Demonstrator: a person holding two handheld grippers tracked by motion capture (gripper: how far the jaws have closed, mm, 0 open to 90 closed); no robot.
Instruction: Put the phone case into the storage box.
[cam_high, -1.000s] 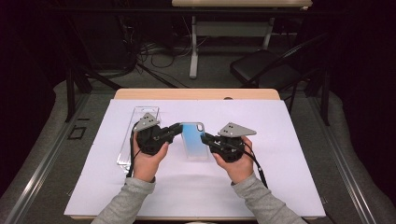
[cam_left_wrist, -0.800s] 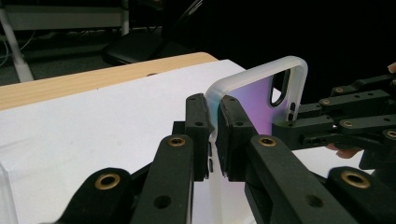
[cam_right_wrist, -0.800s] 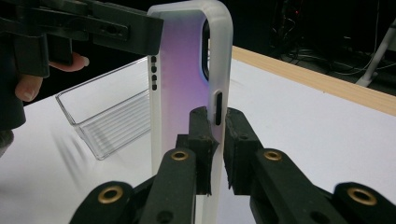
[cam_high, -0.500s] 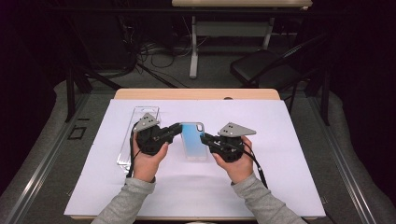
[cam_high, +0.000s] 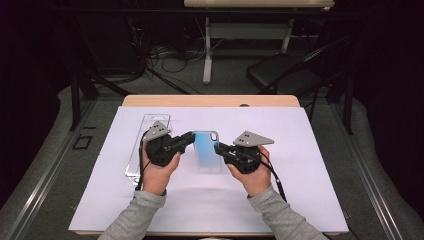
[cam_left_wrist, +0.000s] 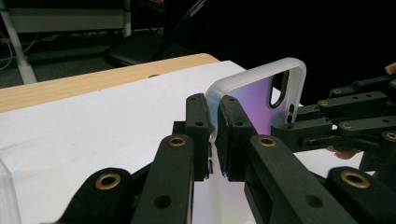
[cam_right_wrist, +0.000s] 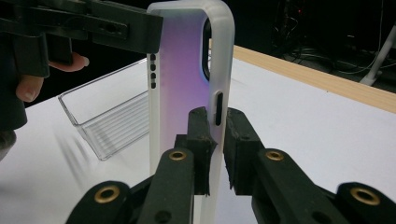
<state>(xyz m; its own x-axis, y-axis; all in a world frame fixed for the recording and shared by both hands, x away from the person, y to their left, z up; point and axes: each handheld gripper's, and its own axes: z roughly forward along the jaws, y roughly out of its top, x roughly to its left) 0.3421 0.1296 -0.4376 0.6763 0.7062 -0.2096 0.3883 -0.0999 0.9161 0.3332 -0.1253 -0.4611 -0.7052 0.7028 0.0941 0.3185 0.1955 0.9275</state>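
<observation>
1. Two grippers share one phone case (cam_high: 206, 150) above the white sheet (cam_high: 310, 200) near the middle of the table (cam_high: 210, 101): the left gripper (cam_high: 189, 137) is clamped on its left long edge, the right gripper (cam_high: 218, 148) on its right long edge.
2. In the left gripper view the jaws are pinched on the frosted rim of the case (cam_left_wrist: 261, 100); in the right gripper view the jaws nip the other rim just beside the side-button slot of the case (cam_right_wrist: 187, 84), though the right-hand pad looks barely seated.
3. To do this well, I would keep both grips on the rim alone, squeeze lightly so the soft frame does not bow, and move both hands together so the case does not twist.
4. The right grip seems the weaker one; reseat it before letting the left go.
5. The case's long axis runs away from the person, with the camera cutout at the far end and toward the right edge.
6. A clear plastic tray (cam_high: 145, 145) lies just left of the left hand (cam_high: 157, 172), apart from the case.
</observation>
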